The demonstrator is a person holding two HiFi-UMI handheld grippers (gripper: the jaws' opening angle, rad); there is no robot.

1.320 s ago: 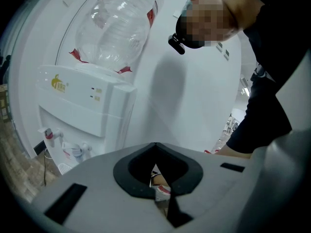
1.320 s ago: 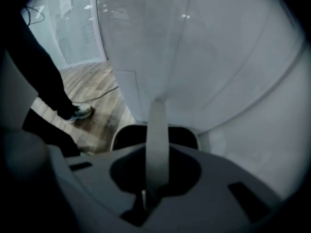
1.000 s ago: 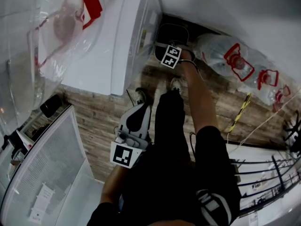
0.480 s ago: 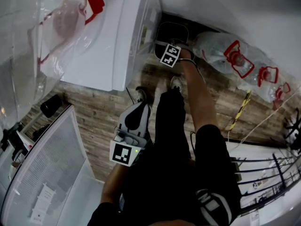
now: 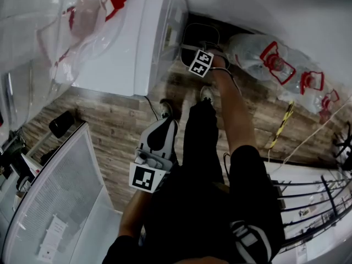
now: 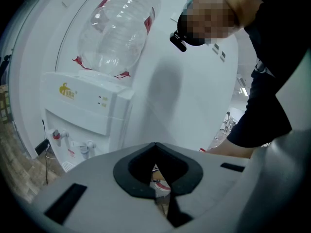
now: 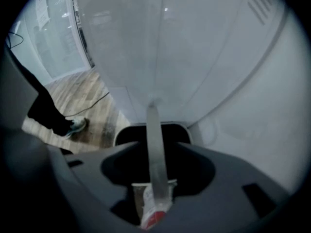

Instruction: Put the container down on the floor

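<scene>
A: Where is the container (image 5: 199, 34)?

B: It is down in the corner, between the white water cooler (image 5: 132, 43) and the wall (image 5: 264, 4). It is dark, and its open top faces up at the person.

A: Which tongs have it?

B: The right tongs (image 7: 154, 171). They are clenched on the thin grey handle (image 7: 153, 130). The person's right arm reaches far out to that corner.

A: Which way does the container lie from those tongs?

B: Straight ahead of them, just past the tips. In the right gripper view the handle runs in a long line from the tongs to the rim. So the container hangs right under the grip.

A: Is it on the floor (image 5: 121, 125) yet?

B: That cannot be told. From above it looks very low, but its bottom is hidden.

A: And the left tongs (image 6: 156, 169)?

B: They are closed with nothing in them. They are held back near the person's leg, well apart from the container. The right side is the near one.

A: So what does the next move turn on?

B: Most likely going straight down. The cooler and the wall are close on both sides, so a swing to the side could bump them. Once the bottom rests, the right tongs can let the handle go.
</scene>
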